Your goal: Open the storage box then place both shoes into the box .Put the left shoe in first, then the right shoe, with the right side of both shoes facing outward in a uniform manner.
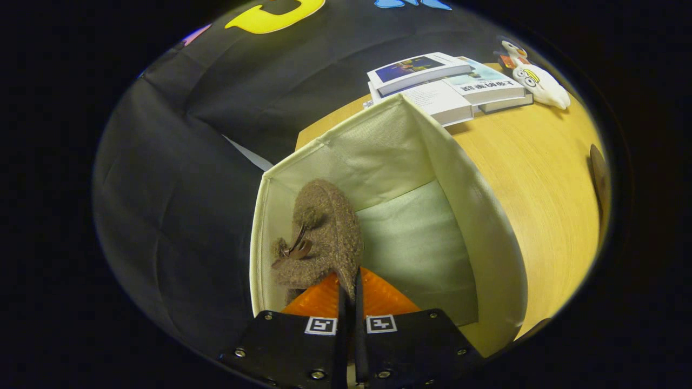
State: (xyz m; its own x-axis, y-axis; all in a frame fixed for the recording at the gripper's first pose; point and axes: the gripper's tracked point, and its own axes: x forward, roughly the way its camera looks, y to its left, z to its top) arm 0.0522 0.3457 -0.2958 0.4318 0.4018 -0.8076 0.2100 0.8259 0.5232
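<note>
We see our gripper (349,289) pointing steeply down, its two fingers (341,302) pressed nearly together, with only a thin piece of the brown shoe (324,237) pinched between them.

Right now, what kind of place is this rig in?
Likely a staged recording booth, not a real home: a wooden table against a black cloth wall, with props on it: stacked books, a plush toy, a fabric storage box. The tongs pinch a fuzzy brown shoe inside the box.
</note>
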